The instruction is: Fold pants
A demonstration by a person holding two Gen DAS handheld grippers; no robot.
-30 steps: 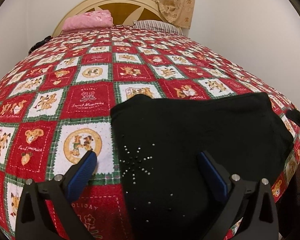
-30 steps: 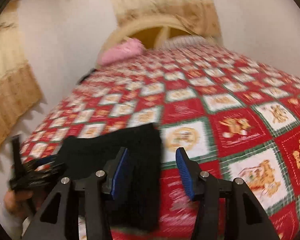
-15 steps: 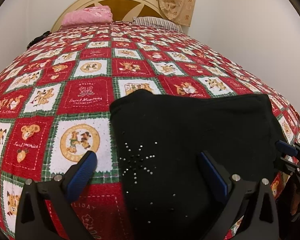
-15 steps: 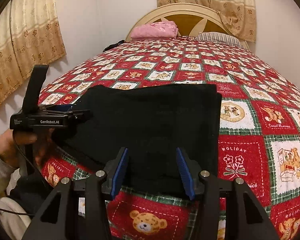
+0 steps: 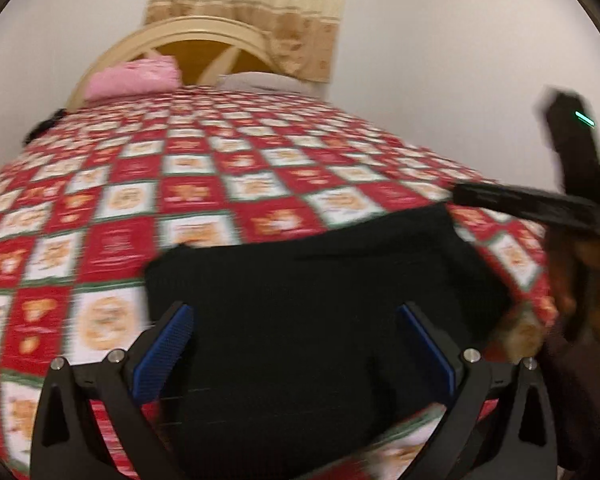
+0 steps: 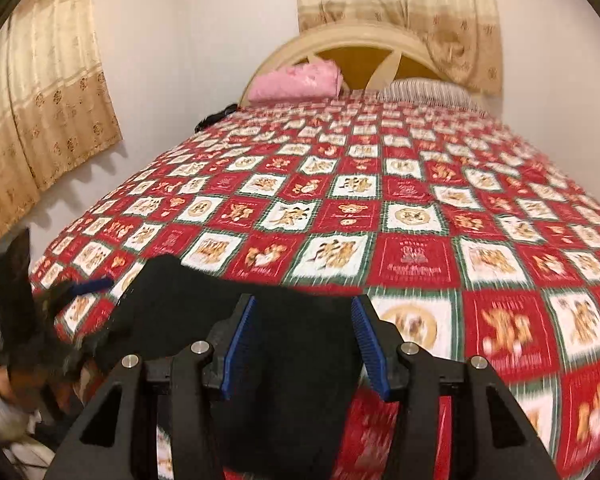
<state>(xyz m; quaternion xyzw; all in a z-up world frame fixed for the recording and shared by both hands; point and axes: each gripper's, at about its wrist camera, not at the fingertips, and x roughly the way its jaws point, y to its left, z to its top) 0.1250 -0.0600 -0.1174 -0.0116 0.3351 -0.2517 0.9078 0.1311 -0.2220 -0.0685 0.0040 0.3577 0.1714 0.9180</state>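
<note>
The black pants (image 5: 312,300) lie folded into a flat rectangle near the bed's front edge. My left gripper (image 5: 296,344) hovers over their near part, open wide, with its blue pads (image 5: 168,344) clear of the cloth. In the right wrist view the pants (image 6: 188,312) fill the lower left. My right gripper (image 6: 304,340) stands half open above their right end, nothing pinched between its pads (image 6: 238,344). Each gripper shows in the other's view: the right gripper (image 5: 484,196) beyond the pants' right corner, the left gripper (image 6: 80,288) at their left end, blurred.
A red, white and green patchwork bedspread (image 6: 412,216) covers the bed. At its head lie a pink pillow (image 6: 296,80) and a striped pillow (image 6: 424,90) against a cream headboard (image 5: 196,36). Curtains (image 6: 40,100) hang on the left wall. A hand (image 6: 16,376) holds the left gripper.
Both views have blurred and risen. The right gripper has climbed into the left view's right edge. In the right view the pants have slid to the lower left. Neither gripper's opening has changed.
</note>
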